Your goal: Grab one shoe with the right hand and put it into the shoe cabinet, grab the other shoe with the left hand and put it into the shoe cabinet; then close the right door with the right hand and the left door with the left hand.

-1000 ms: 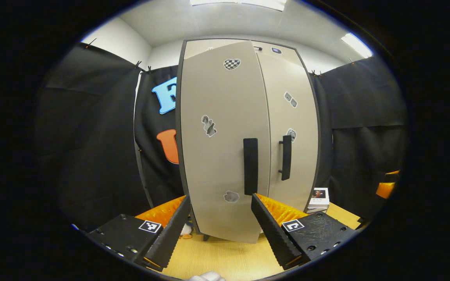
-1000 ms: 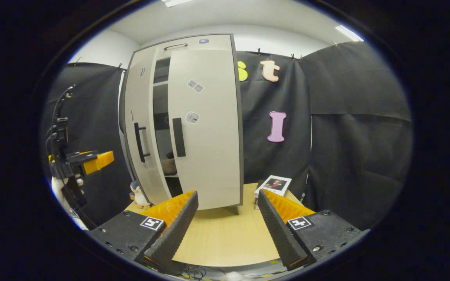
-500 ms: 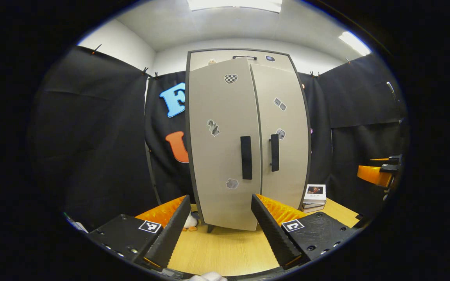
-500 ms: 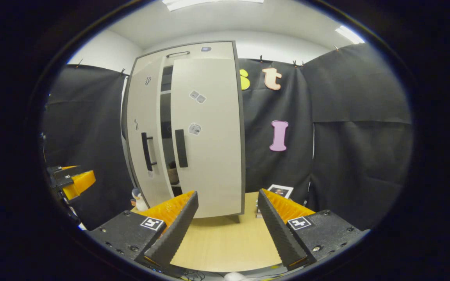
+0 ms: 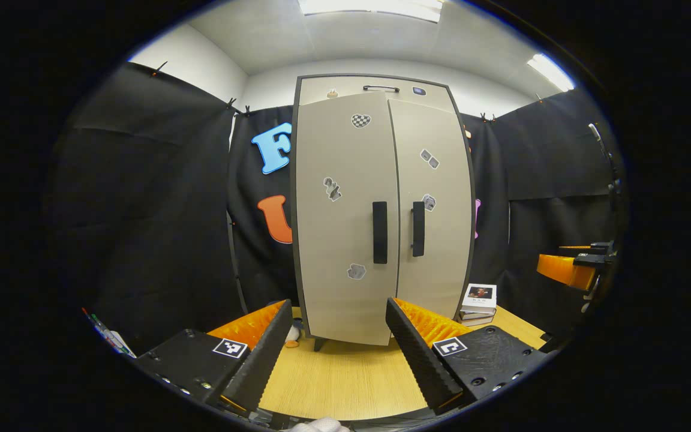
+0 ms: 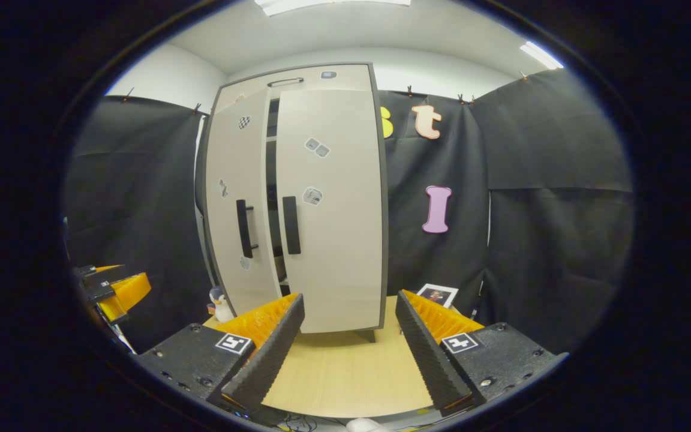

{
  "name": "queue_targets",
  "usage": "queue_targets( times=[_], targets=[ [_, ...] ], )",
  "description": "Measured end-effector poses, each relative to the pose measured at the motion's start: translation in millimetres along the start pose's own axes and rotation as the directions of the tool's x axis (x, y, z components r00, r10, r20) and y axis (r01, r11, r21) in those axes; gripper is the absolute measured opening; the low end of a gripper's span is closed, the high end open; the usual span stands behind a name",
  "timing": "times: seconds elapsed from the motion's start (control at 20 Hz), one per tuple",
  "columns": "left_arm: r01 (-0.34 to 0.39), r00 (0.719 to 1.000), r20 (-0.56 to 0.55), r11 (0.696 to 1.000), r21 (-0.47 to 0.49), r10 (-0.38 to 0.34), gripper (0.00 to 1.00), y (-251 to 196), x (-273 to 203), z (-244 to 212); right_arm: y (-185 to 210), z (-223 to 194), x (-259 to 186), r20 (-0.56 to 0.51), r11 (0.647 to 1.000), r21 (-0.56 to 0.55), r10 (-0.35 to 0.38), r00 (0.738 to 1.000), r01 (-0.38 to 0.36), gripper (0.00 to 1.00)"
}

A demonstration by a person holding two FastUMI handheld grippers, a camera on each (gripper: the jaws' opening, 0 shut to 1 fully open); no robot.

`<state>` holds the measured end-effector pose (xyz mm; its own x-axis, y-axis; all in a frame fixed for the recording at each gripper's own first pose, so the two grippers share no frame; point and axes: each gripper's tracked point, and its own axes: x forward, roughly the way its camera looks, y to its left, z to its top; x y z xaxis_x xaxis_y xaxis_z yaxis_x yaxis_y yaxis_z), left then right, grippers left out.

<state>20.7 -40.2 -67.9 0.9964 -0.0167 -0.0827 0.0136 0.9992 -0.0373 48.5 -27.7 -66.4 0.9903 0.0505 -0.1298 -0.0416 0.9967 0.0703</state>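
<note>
The tall beige shoe cabinet [image 5: 381,198] stands on the wooden table [image 5: 345,378], straight ahead in the left gripper view. Its left door [image 5: 345,222] stands slightly ajar; in the right gripper view a narrow dark gap [image 6: 275,198] separates the left door [image 6: 234,204] from the right door [image 6: 333,210], which lies flat against the frame. Both black handles [image 5: 379,232] sit side by side. My left gripper [image 5: 336,354] is open and empty, back from the cabinet. My right gripper [image 6: 348,348] is open and empty too. The shoes are hidden.
A small penguin toy [image 6: 219,304] stands by the cabinet's left foot. A stack of books [image 5: 478,303] lies on the table right of the cabinet. Black cloth walls close in on both sides. The other gripper [image 5: 570,269] shows at the right edge of the left gripper view.
My left gripper has drawn back from the left door, so the cabinet looks smaller. The left door has swung nearly closed. The right gripper has pulled back a little.
</note>
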Motion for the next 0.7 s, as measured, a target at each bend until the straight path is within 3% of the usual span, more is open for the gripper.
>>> queue_targets(
  times=[0.7],
  targets=[
    [0.028, 1.000, 0.004, 1.000, 0.008, -0.028, 0.96, -6.9, 0.9, 3.7, -7.0, 2.9, -8.0, 0.010, 0.999, -0.013, -0.040, 0.999, 0.040, 1.00]
  ],
)
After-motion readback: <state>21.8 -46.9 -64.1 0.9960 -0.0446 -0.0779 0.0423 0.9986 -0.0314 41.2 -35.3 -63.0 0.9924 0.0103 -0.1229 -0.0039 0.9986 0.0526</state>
